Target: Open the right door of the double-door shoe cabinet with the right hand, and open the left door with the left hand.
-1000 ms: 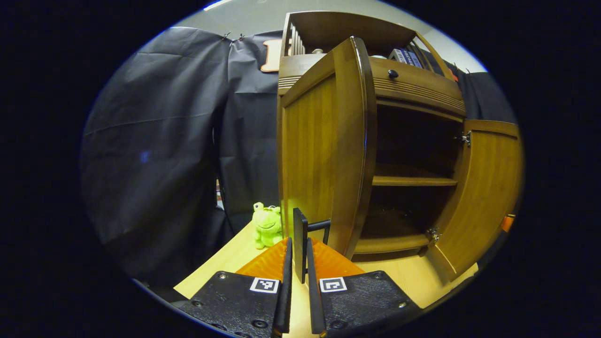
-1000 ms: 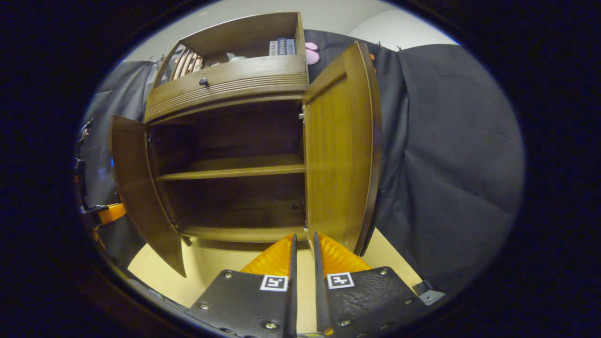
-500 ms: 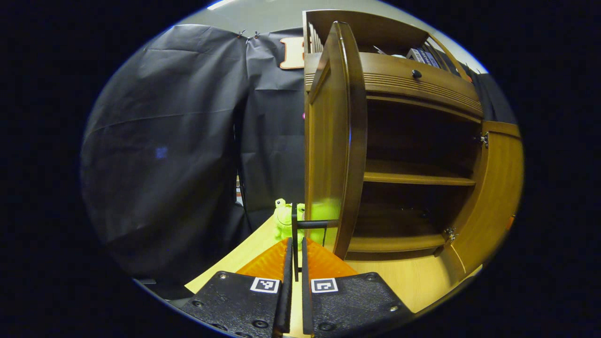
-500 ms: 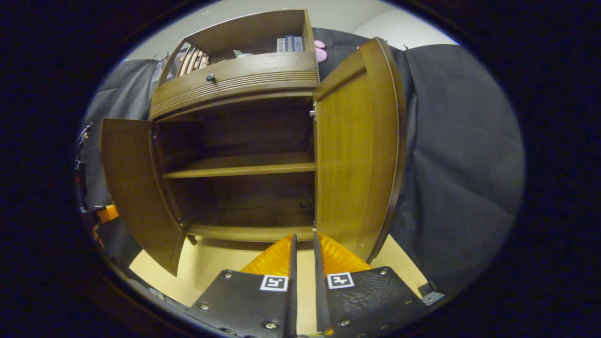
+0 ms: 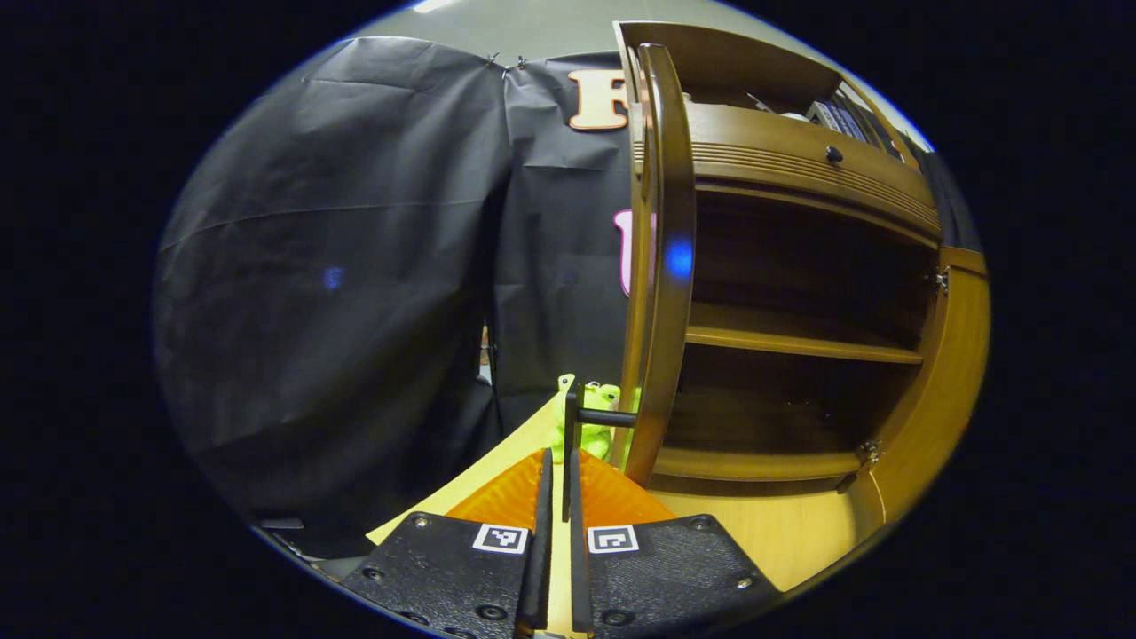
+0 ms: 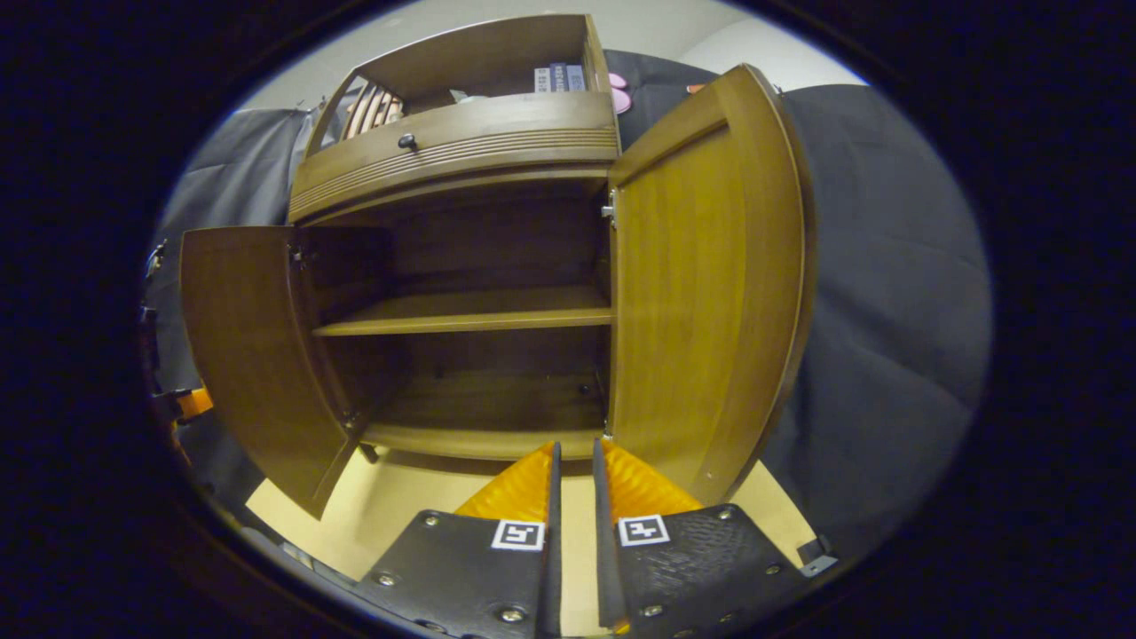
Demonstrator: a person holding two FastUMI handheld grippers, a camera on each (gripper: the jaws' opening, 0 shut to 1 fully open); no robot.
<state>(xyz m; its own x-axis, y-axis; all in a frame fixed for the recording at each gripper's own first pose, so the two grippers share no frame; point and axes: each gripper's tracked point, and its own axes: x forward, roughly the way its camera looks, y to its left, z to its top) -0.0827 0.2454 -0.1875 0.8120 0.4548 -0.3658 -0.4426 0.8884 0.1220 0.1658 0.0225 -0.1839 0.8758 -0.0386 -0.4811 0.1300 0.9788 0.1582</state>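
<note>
I hold the left gripper (image 5: 556, 466) closed on the thin dark handle (image 5: 575, 426) of the left door (image 5: 661, 266). Both fingers squeeze the handle bar between them. In the left gripper view I see this door edge-on, so it stands swung far out from the shoe cabinet (image 5: 799, 177). A small green toy frog (image 5: 587, 417) sits on the table (image 5: 781, 541) just behind the handle.

The right gripper (image 6: 572, 461) has its fingers nearly together with a thin gap, and nothing is in the gap. It hangs in front of the cabinet's bottom edge. The right door (image 6: 701, 293) is wide open too, beside the gripper and not touching it. Inside I see a bare shelf (image 6: 461, 315).

So I think both doors are open and the job is almost done.

What could go wrong? If I keep pulling the left door, the hinge could reach its stop and the whole cabinet could slide or tip. The door could also bump the frog. If I pull back before letting go, I could yank the door. And my right gripper could knock the right door if I swing it sideways.
</note>
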